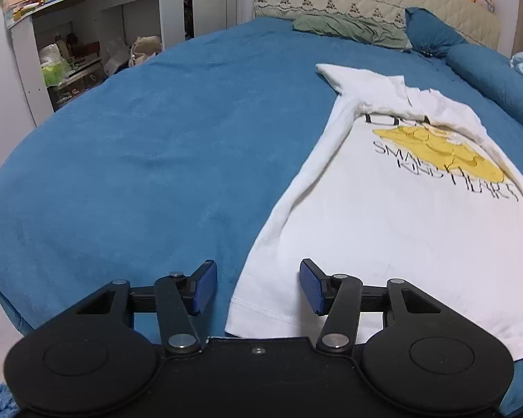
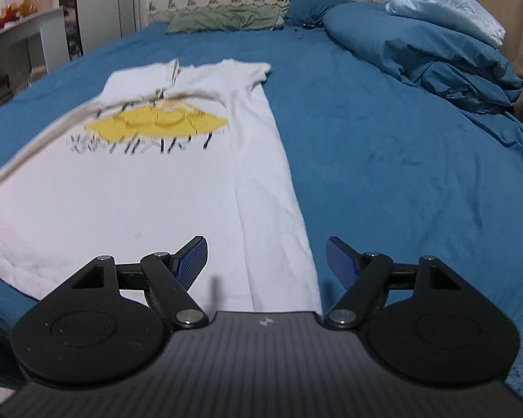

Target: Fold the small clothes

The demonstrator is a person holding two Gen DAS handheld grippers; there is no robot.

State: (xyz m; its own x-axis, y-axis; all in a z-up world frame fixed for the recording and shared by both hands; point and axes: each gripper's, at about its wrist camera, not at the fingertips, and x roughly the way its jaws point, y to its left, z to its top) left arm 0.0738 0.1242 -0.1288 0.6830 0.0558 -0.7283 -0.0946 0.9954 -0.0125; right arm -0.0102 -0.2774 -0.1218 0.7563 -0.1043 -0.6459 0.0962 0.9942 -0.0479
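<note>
A white T-shirt [image 1: 383, 230] with a yellow print and black lettering lies flat on the blue bed, hem toward me. Its side parts are folded inward. It also shows in the right wrist view [image 2: 150, 188]. My left gripper [image 1: 258, 287] is open and empty, just above the shirt's near left hem corner. My right gripper [image 2: 266, 261] is open and empty, over the shirt's near right hem edge. Neither touches the cloth that I can tell.
The blue bedspread [image 1: 139, 160] spreads wide to the left of the shirt. A green cloth [image 1: 348, 28] and blue pillows [image 1: 432, 31] lie by the headboard. A crumpled blue duvet [image 2: 446, 59] is piled at the right. A cluttered white shelf [image 1: 87, 35] stands at the left.
</note>
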